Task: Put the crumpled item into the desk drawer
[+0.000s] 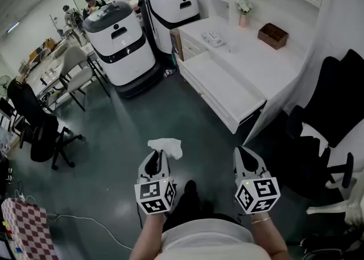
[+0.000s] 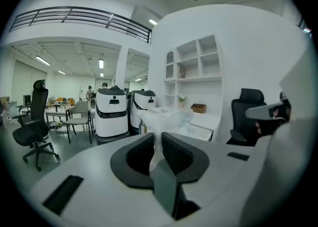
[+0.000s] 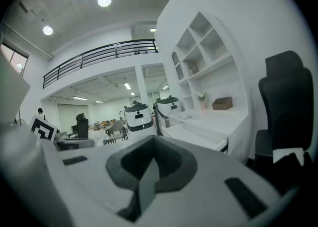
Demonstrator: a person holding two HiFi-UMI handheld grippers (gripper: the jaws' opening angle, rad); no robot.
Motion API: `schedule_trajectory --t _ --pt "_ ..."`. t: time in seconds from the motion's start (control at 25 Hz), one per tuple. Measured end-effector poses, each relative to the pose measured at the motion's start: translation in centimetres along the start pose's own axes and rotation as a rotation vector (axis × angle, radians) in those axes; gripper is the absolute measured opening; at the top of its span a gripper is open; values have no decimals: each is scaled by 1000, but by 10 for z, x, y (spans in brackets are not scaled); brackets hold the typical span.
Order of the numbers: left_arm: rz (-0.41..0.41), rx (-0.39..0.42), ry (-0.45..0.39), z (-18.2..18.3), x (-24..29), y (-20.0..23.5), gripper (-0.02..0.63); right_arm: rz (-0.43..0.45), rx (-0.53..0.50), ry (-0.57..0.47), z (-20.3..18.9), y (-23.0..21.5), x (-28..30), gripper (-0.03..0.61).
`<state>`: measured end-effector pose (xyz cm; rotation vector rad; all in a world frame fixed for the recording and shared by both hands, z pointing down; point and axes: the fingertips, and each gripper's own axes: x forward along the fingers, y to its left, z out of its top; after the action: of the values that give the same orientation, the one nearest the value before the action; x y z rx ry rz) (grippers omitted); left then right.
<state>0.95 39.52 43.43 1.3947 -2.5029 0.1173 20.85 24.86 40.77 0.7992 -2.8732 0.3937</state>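
The crumpled item [image 1: 166, 147] is a white, thin wad that sticks out ahead of my left gripper [image 1: 157, 161], whose jaws are shut on it above the dark floor. In the left gripper view the crumpled item [image 2: 166, 120] rises from between the two black pads of the left gripper [image 2: 158, 141]. My right gripper [image 1: 244, 159] hovers level with it to the right, shut with nothing in it; its pads meet in the right gripper view [image 3: 155, 140]. The white desk's drawer [image 1: 226, 91] stands pulled open ahead and to the right.
Two white wheeled robot machines [image 1: 121, 46] stand ahead by the desk's [image 1: 256, 60] left end. A brown box [image 1: 273, 35] and a small flower vase [image 1: 243, 13] sit on the desk. A black office chair [image 1: 327, 116] is at the right, another [image 1: 35, 131] at the left.
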Motion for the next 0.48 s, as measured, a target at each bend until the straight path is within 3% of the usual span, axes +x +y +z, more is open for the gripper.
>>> schedule_trajectory --t 0.48 --pt "9 -5 -1 4 24 9 45 -50 15 -32 9 -13 18 2"
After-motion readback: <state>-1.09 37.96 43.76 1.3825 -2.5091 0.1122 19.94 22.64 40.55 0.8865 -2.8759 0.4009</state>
